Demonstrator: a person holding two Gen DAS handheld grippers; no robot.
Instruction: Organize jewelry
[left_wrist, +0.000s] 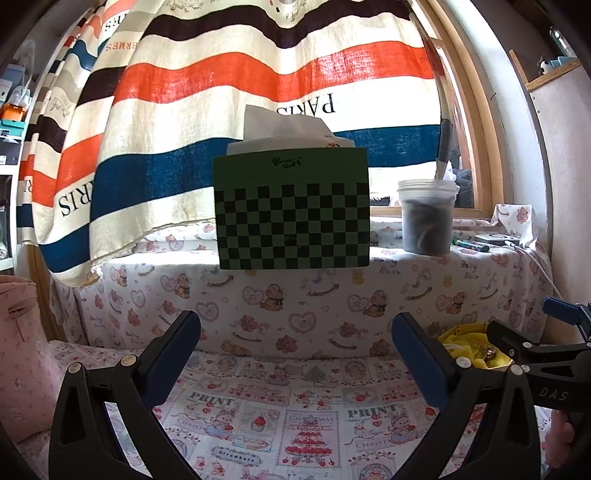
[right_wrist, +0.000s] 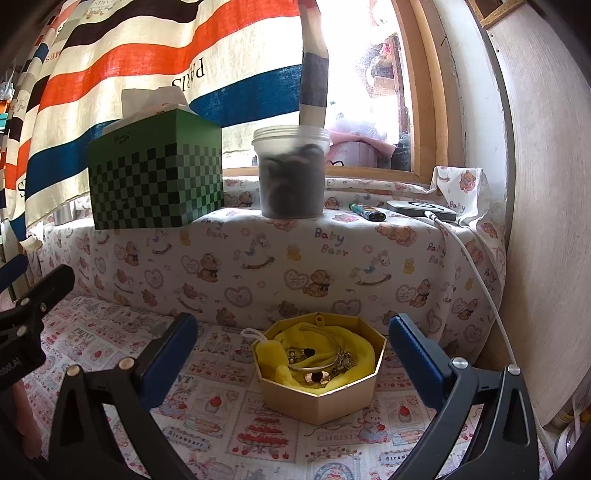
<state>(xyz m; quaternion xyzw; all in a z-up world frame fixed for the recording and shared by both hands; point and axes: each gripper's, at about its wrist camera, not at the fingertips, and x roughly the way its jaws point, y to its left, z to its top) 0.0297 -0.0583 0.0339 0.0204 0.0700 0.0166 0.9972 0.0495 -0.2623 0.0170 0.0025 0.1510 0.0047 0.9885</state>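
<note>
Octagonal gold jewelry box (right_wrist: 320, 384), open on the printed cloth of the bench (right_wrist: 221, 424), held a yellow pouch (right_wrist: 325, 341), a bangle (right_wrist: 317, 363) and rings in a heap; it sat between and just ahead of the right gripper (right_wrist: 291, 356), jaws wide and empty. Left gripper (left_wrist: 295, 354) likewise wide, holding nothing, the box at its right edge. Judged best practice: descend on one piece only, narrowing the jaws across the bangle's rim, not the tangle.
</note>
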